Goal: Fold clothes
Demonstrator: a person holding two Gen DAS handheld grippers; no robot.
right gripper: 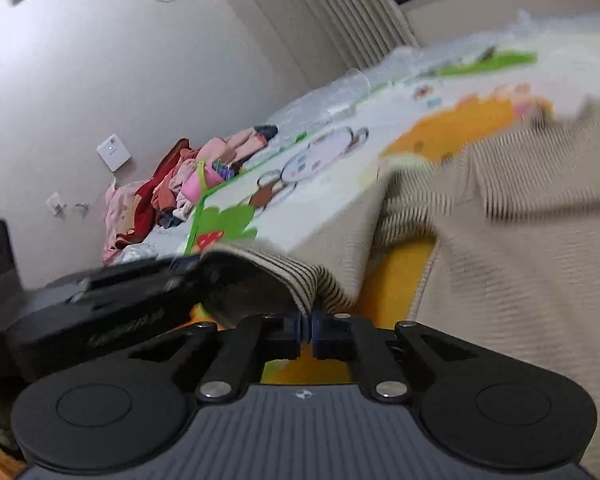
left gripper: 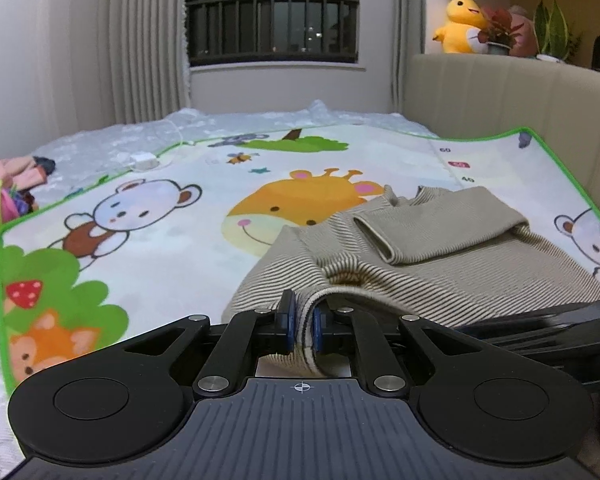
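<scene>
Left gripper (left gripper: pixel 302 326): black linkage arms with silver rivets, blue pads on its fingertips (left gripper: pixel 287 320), and round black discs at four and eight o'clock. A ribbed grey plate bears a white crosshair mark. Right gripper (right gripper: pixel 309 330) looks identical.

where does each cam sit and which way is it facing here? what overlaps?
Left wrist: on the left gripper, facing across the cartoon mat to the window; its pads pinch the beige ribbed sweater.
Right wrist: on the right gripper, tilted, facing the wall and clothes pile; pads shut on the sweater hem; the left gripper shows at left.
Shared: sweater, mat, clothes pile.
</scene>
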